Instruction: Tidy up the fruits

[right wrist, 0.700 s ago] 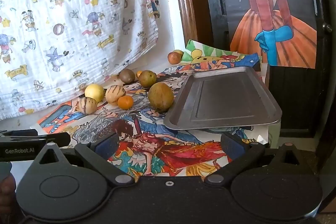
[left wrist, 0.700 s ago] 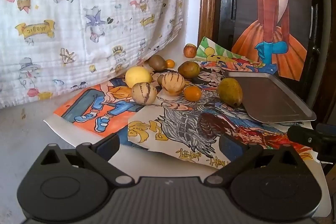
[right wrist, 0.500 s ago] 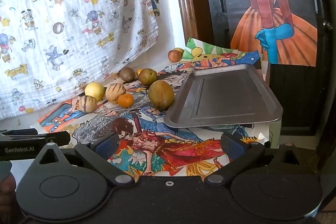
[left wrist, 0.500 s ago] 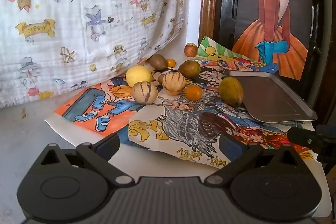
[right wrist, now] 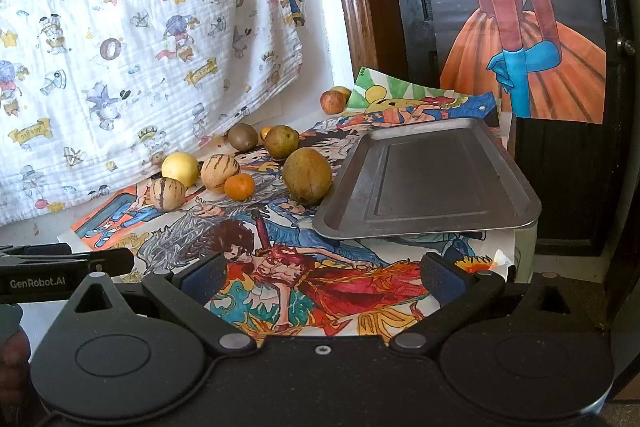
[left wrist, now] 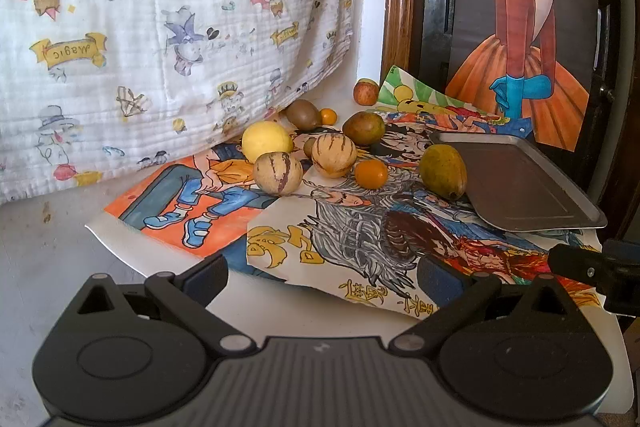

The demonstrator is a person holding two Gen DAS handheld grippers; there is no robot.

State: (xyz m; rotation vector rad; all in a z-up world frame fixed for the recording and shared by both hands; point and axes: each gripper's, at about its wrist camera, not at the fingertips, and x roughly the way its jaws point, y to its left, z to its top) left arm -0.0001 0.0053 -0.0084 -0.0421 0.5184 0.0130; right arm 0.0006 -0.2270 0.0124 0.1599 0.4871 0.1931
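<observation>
Fruits [right wrist: 240, 171] lie beside tray [right wrist: 432, 179] (only right view shows its full rim).

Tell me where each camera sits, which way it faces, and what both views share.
Left wrist: on the left claw, open, facing the fruit pile ahead; right claw's tip at right edge.
Right wrist: on the right claw, open, facing the tray; left claw's tip at left edge.
Shared: tray, mango, orange.
</observation>
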